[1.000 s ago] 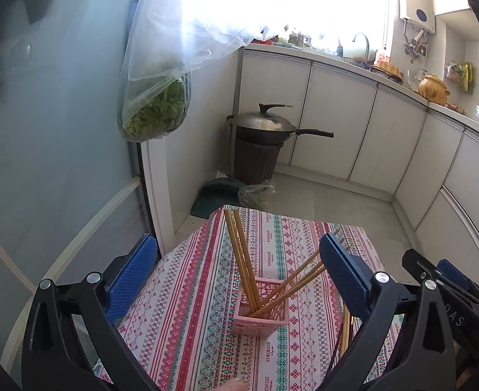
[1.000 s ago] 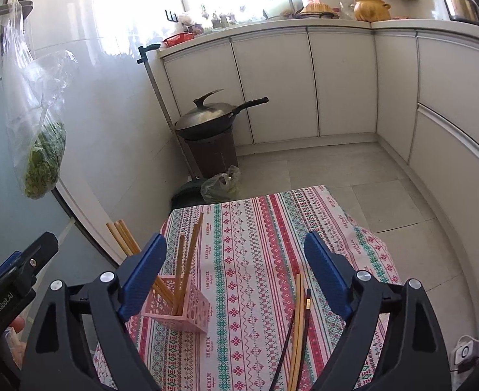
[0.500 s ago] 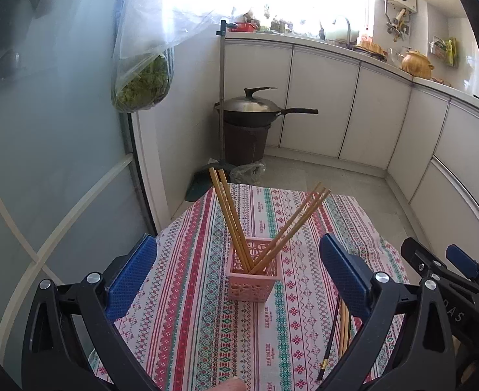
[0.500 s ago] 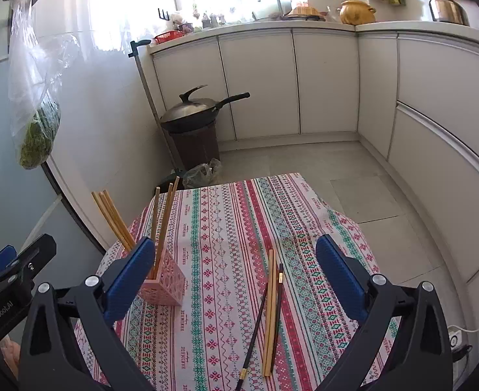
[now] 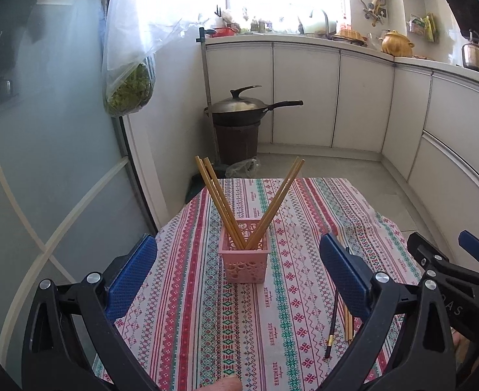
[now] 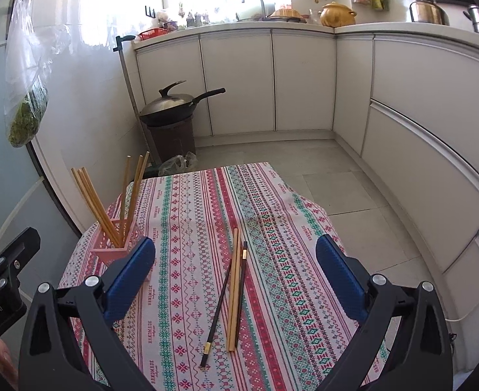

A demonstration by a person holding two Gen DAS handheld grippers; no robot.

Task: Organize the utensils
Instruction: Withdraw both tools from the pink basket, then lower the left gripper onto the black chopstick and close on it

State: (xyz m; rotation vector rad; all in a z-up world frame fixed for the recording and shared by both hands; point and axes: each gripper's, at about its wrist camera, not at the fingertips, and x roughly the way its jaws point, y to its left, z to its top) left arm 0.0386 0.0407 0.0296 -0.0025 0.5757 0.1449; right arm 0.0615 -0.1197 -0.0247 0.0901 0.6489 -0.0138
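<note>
On patterned tablecloth (image 6: pixel 187 228), slender chopsticks (image 6: pixel 234 290) lie beside latticed pink holder (image 5: pixel 244 262).

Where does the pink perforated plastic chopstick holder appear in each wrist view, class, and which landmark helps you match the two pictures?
Left wrist view: the pink perforated plastic chopstick holder stands centre frame, between the open blue pads.
Right wrist view: the holder sits at lower left, behind the left pad.
Shared landmark: the lidded black wok on the dark bin beyond the table.

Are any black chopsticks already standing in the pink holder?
No, the pink holder holds only wooden chopsticks; the black chopsticks lie flat on the tablecloth.
</note>
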